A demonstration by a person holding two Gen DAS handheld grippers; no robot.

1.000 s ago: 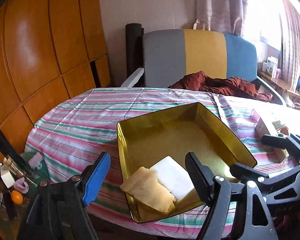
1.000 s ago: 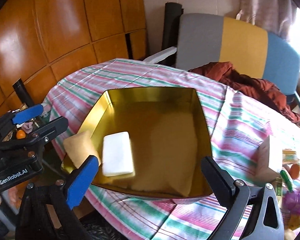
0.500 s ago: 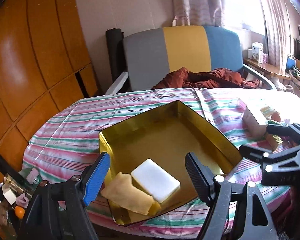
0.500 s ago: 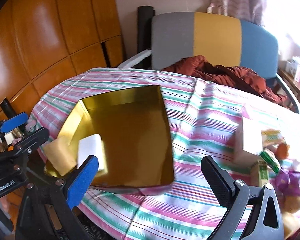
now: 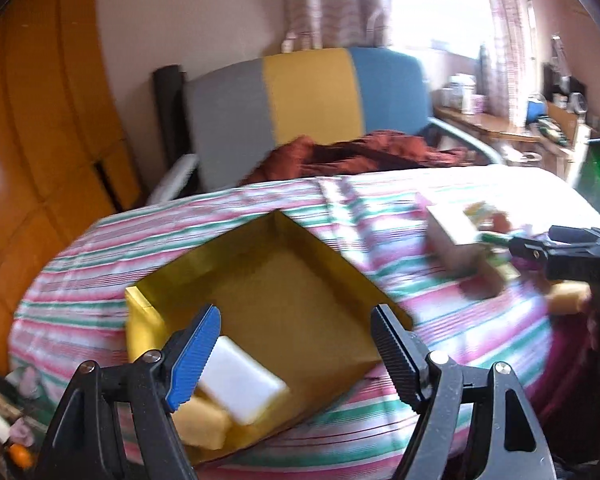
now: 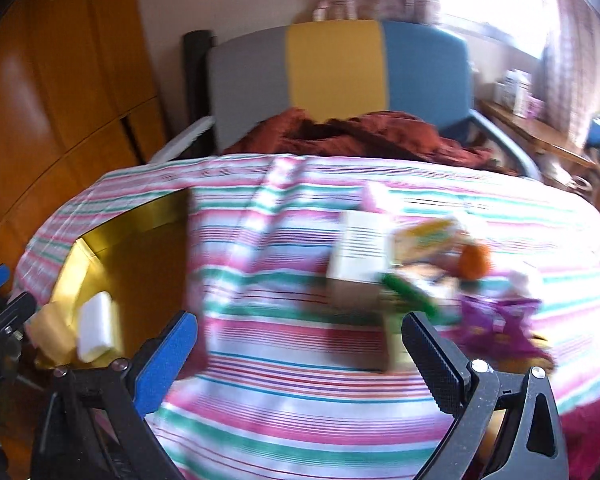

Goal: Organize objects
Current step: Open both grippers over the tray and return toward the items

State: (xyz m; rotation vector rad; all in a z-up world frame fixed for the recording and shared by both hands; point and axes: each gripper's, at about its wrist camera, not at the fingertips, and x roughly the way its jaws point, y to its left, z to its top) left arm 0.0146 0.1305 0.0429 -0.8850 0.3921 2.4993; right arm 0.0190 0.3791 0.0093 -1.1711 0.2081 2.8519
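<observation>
Left wrist view: the left tool (image 5: 294, 344) stands wide open with nothing between its fingers, hovering over the near corner of a shallow gold-coloured metal tray (image 5: 332, 264) that sits on the surface covered in a pink, green and white striped cloth (image 5: 100, 280). Two things already lie in the tray at about 7 o'clock: a white rectangular foam block (image 5: 240, 380) and, touching it on the near side, a pale yellow sponge-like pad (image 5: 202, 424). The rest of the tray is bare. At 2 o'clock, well apart from the tray, a beige cardboard box (image 5: 456, 240) stands among blurred small items, with the right tool's black frame reaching in beside them.

Right wrist view: the right tool (image 6: 300, 344) is likewise spread wide and empty, aimed toward the unsorted cluster at 1 o'clock: the beige box, a yellow printed packet (image 6: 428, 240), a small orange ball-shaped thing (image 6: 474, 262), a green stick-like item (image 6: 410, 292) and a crumpled purple wrapper (image 6: 496, 324). Motion blur hides finer detail.

I judge the job barely begun: two items in, at least five left out.
</observation>
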